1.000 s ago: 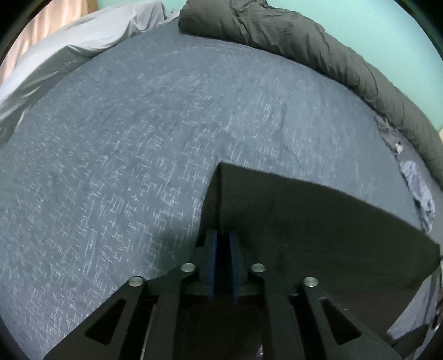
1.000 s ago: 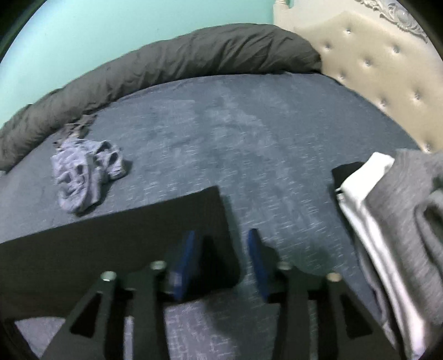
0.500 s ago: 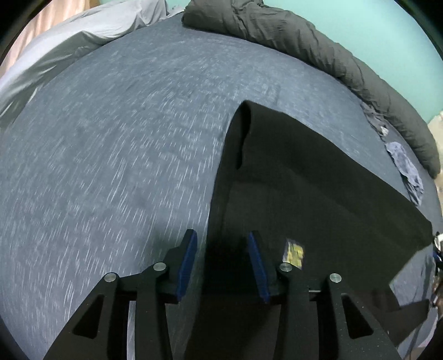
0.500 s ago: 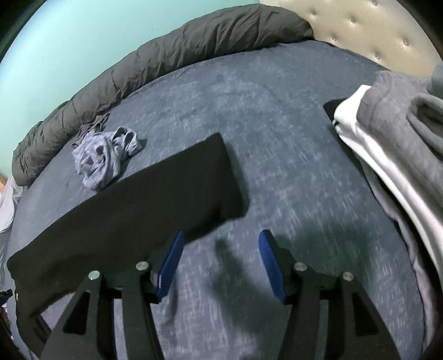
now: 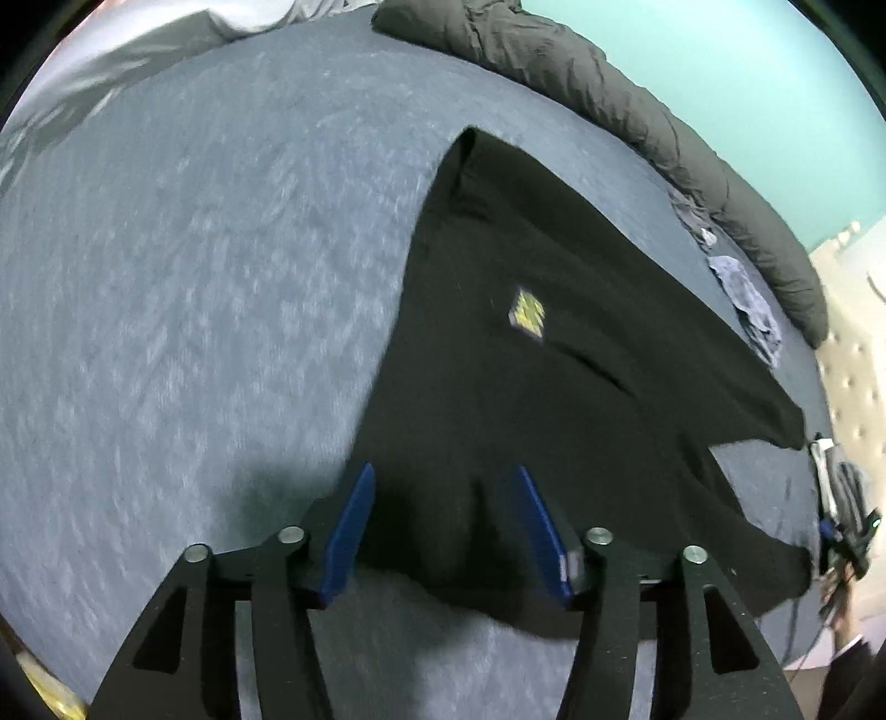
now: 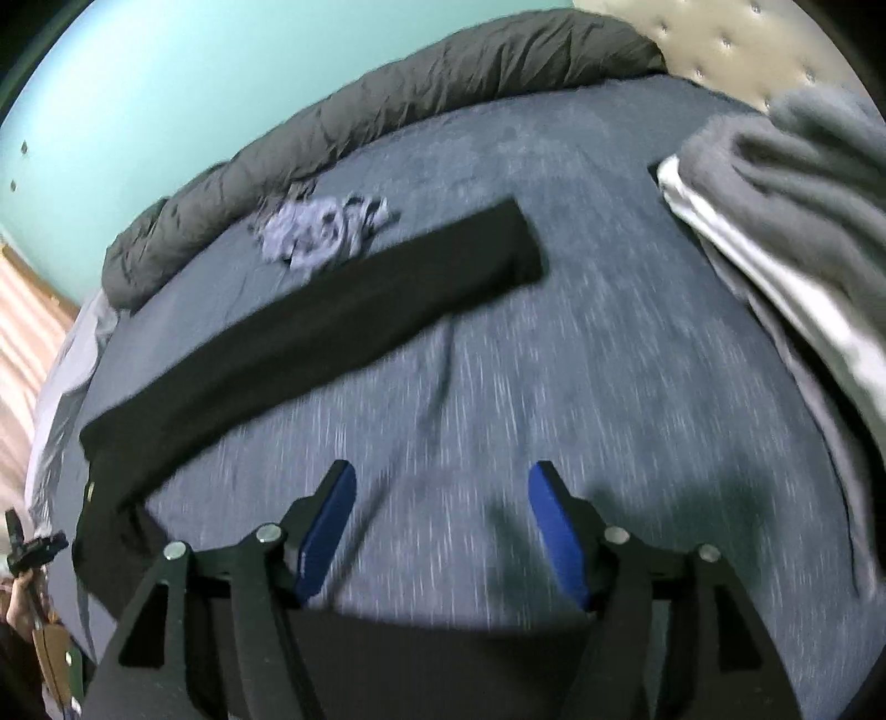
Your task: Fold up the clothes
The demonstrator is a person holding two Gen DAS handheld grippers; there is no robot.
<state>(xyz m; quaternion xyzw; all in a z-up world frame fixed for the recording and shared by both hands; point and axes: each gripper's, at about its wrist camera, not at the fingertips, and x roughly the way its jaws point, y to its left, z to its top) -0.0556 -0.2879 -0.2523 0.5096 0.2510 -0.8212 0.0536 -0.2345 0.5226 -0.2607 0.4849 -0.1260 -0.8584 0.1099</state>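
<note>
Lying flat: black knit shirt [image 5: 554, 399] on heathered bedsheet [image 5: 194, 304].

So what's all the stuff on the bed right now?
Black shirt: one, black with a small yellow patch, spread flat on the bed.
Bed: one, speckled blue-grey cover.
Duvet: one, dark grey, rolled along the far edge by the wall.
Crumpled cloth: one, pale blue-grey, beside the duvet.
Clothes pile: one, grey and white, near the headboard.
Wall: turquoise.
Headboard: cream, buttoned.
Left claw: black with blue pads, opening, shirt edge between them.
Right claw: same, opening, nothing between.
</note>
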